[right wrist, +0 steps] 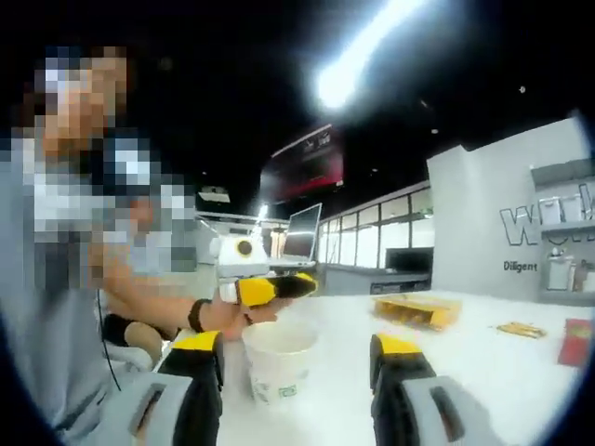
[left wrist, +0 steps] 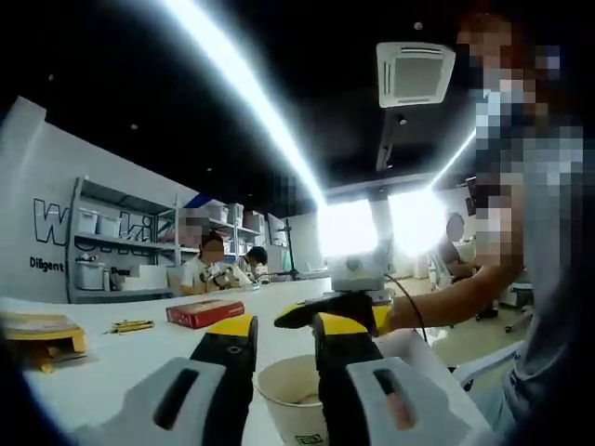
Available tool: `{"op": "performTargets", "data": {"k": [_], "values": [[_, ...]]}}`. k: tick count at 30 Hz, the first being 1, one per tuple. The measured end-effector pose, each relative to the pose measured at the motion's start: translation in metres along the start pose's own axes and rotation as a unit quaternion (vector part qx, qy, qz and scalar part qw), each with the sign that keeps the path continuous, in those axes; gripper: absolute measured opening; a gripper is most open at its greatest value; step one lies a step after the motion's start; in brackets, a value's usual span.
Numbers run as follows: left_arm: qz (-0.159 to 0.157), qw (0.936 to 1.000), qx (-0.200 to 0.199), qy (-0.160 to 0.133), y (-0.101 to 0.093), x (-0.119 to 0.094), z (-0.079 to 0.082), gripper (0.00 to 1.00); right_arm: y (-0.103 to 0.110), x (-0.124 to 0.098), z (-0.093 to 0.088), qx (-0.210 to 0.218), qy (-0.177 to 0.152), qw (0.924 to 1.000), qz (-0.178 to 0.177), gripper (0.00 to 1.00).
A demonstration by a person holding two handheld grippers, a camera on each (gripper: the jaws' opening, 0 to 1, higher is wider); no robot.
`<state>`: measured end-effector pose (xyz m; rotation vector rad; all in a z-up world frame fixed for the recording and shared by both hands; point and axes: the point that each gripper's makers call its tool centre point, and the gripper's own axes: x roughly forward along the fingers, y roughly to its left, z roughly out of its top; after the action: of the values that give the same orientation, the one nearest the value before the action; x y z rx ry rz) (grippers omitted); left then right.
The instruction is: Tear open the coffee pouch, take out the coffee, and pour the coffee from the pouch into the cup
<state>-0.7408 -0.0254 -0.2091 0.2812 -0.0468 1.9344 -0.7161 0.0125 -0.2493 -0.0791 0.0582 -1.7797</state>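
- Both jaws of the left gripper (left wrist: pixel 279 358) stand spread, nothing between them, with the paper cup (left wrist: pixel 296 398) just beyond, at 6 o'clock in the left gripper view.
- Right gripper (right wrist: pixel 297 362): jaws likewise spread wide; the cup (right wrist: pixel 277 358) sits between them, nearer the left-hand jaw.
- At 9 o'clock on the white table (left wrist: pixel 139 358) lies a yellow box (left wrist: pixel 42 334); a red box (left wrist: pixel 204 313) lies farther back.
- I can't make out the coffee pouch.

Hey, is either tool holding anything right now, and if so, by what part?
Nothing is held. The left tool is open astride the paper cup without gripping it, and the right tool is open, the same cup standing beyond its jaws.
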Motion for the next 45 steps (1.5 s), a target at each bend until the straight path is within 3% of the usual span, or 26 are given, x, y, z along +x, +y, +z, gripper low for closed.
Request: {"op": "performTargets", "data": {"k": [9,16,26,30,39,45], "values": [[0.003,1.0000,0.000,-0.001,0.003,0.000,0.001,0.27,0.010,0.039,-0.035,-0.011,0.068,0.9969,0.037,0.69],[0.002,1.0000,0.001,0.000,0.006,0.001,0.000,0.27,0.008,0.050,-0.047,-0.007,0.084,0.9958,0.037,0.65],[-0.003,1.0000,0.001,0.000,0.006,0.003,-0.001,0.27,0.009,0.053,-0.051,-0.007,0.090,0.9951,0.038,0.53],[-0.003,1.0000,0.004,0.000,0.005,0.003,-0.001,0.27,0.010,0.053,-0.053,-0.017,0.096,0.9945,0.039,0.44],[-0.003,1.0000,0.004,-0.003,0.000,0.001,0.001,0.27,0.008,0.051,-0.052,-0.016,0.095,0.9950,0.029,0.42],[0.003,0.9999,0.002,-0.010,0.001,-0.001,0.004,0.28,-0.008,0.039,-0.045,-0.017,0.082,0.9965,-0.005,0.41]]}}
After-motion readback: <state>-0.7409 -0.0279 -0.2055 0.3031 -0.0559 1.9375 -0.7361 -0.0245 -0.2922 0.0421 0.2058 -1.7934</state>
